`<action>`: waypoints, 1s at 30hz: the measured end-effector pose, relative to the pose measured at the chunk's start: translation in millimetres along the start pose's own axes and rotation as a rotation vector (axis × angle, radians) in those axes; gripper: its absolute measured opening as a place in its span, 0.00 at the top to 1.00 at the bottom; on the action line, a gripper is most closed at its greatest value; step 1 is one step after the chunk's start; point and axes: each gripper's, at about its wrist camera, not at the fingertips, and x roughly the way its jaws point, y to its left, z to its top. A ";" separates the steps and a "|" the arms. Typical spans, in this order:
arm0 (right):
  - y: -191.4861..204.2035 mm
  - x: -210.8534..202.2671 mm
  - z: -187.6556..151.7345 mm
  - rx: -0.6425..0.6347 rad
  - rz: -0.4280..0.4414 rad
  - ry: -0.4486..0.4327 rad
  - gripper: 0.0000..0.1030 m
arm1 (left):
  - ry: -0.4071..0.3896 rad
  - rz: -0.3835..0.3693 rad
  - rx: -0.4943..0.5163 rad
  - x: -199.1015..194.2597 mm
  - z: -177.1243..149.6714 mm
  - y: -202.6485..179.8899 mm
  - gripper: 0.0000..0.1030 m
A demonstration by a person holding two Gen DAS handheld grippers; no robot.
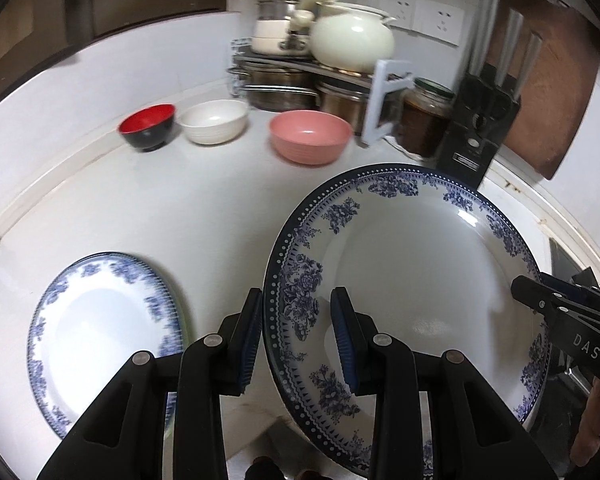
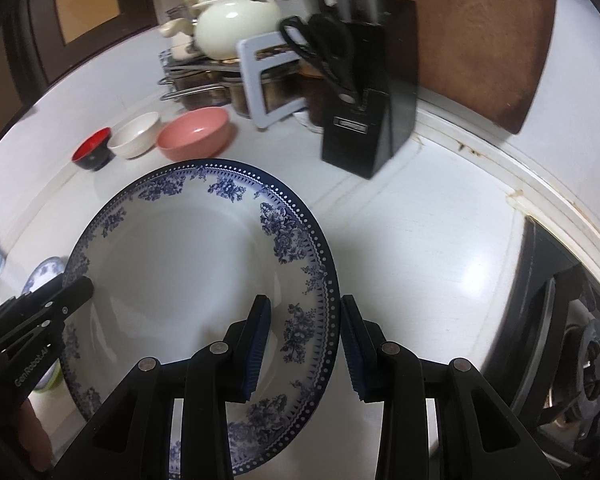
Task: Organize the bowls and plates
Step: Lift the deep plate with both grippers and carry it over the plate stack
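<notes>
A large white plate with a blue flower rim [image 1: 412,264] hangs tilted above the counter, held from both sides. My left gripper [image 1: 298,340] is shut on its left rim, one pad inside the dish and one outside. On the opposite rim of this plate [image 2: 188,256] my right gripper [image 2: 306,346] is shut the same way. A second blue-rimmed plate [image 1: 104,332] lies on the counter to the left, seemingly on top of something green-edged. At the back stand a red and black bowl [image 1: 148,126], a white bowl [image 1: 214,120] and a pink bowl [image 1: 310,136].
Behind the bowls a metal rack [image 1: 276,76] carries pots and a cream teapot [image 1: 352,40]. A black knife block [image 2: 372,92] and a brown cutting board [image 2: 476,40] stand at the back right. A gas stove [image 2: 572,340] borders the white counter [image 2: 420,248] on the right.
</notes>
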 end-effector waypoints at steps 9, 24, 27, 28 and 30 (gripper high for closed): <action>49.1 -2.2 1.0 -0.071 0.050 -0.003 0.65 | -0.019 0.068 -0.068 -17.2 -7.2 50.7 0.67; 133.6 6.9 10.8 -0.202 0.143 -0.006 0.65 | -0.034 0.171 -0.178 -34.0 -15.6 124.7 0.67; 150.6 8.6 12.4 -0.231 0.159 -0.006 0.65 | -0.028 0.190 -0.200 -35.2 -19.2 139.2 0.66; 156.2 10.7 13.5 -0.238 0.164 -0.003 0.65 | -0.025 0.196 -0.208 -35.4 -20.8 144.2 0.66; 167.5 13.1 13.7 -0.258 0.176 0.001 0.65 | -0.019 0.209 -0.221 -36.1 -24.2 154.4 0.66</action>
